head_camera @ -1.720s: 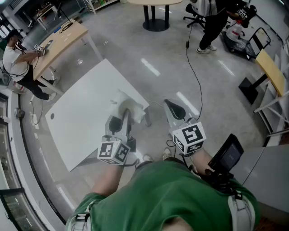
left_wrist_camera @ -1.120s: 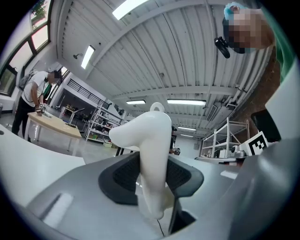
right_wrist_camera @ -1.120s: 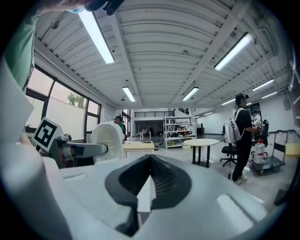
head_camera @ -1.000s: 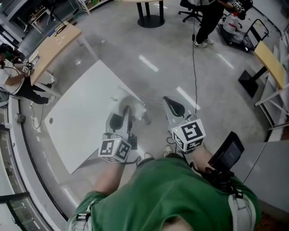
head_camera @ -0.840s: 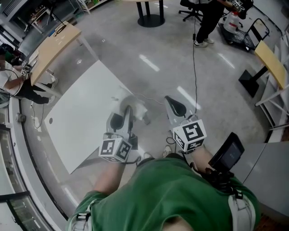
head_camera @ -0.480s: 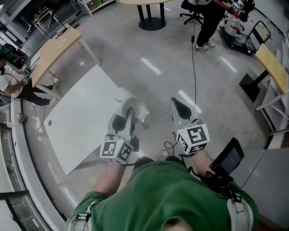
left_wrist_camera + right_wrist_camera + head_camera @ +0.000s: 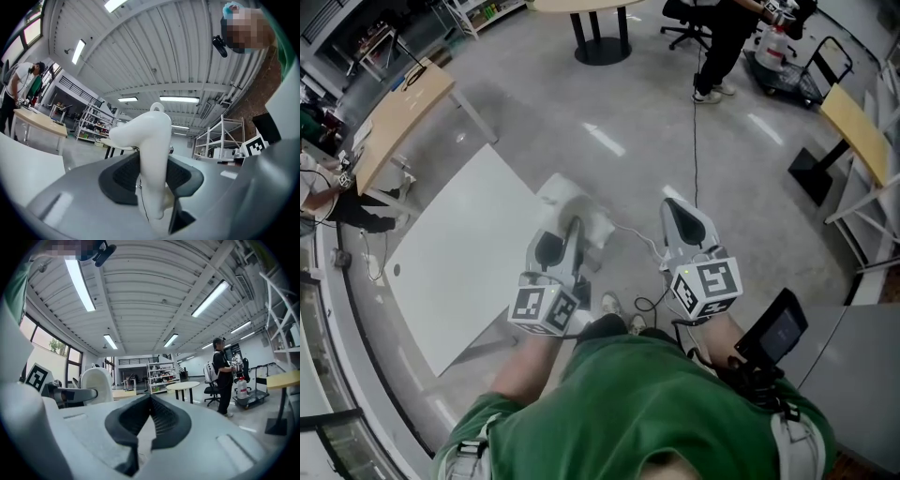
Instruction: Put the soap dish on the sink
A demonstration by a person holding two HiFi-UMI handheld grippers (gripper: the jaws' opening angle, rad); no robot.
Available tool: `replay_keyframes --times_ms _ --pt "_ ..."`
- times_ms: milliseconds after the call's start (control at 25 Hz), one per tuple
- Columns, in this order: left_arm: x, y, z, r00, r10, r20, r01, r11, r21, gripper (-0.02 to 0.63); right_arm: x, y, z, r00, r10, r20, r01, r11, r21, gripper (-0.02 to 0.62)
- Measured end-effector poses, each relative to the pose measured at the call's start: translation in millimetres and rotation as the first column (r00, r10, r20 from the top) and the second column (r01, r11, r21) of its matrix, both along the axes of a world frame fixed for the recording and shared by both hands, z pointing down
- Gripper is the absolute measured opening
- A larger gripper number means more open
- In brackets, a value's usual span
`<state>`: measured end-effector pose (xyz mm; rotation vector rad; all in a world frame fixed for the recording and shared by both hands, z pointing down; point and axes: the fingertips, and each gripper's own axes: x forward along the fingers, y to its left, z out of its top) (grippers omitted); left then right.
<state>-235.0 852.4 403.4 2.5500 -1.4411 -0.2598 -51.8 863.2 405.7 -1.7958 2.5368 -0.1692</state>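
Note:
The soap dish (image 7: 582,210) is a white moulded piece, held out over the grey floor just past the white table's corner. My left gripper (image 7: 566,234) is shut on it. In the left gripper view the soap dish (image 7: 151,150) stands upright between the dark pads (image 7: 123,174), which press on both its sides, with a small loop at its top. My right gripper (image 7: 679,217) is held level to the right, shut with nothing in it. The right gripper view shows its pads (image 7: 164,418) meeting at the tip, and the soap dish (image 7: 96,383) off to the left.
A white table (image 7: 450,267) lies at left, a wooden desk (image 7: 397,111) beyond it with a seated person (image 7: 321,192). A round table's base (image 7: 601,47) and a standing person (image 7: 713,49) are ahead. A cable (image 7: 695,141) runs across the floor. Shelving (image 7: 862,159) stands at right.
Both grippers have travelled forward over the floor with the walking person. The white table has slid left and back in view. The soap dish stays gripped.

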Motion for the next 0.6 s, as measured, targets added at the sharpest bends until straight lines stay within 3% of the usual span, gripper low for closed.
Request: replay_keyframes --times_ms 240,600 --pt "1 -30 4 0.998 0.053 -0.023 -0.053 0.999 -0.007 0.15 1 -22 1 0.998 0.055 -0.02 -0.055 0.998 -0.01 0.002" --pt "-25 -76 -2 0.995 0.084 -0.05 -0.084 0.996 0.014 0.15 -34 -66 -13 0.996 0.077 -0.04 -0.076 0.997 0.02 0.002"
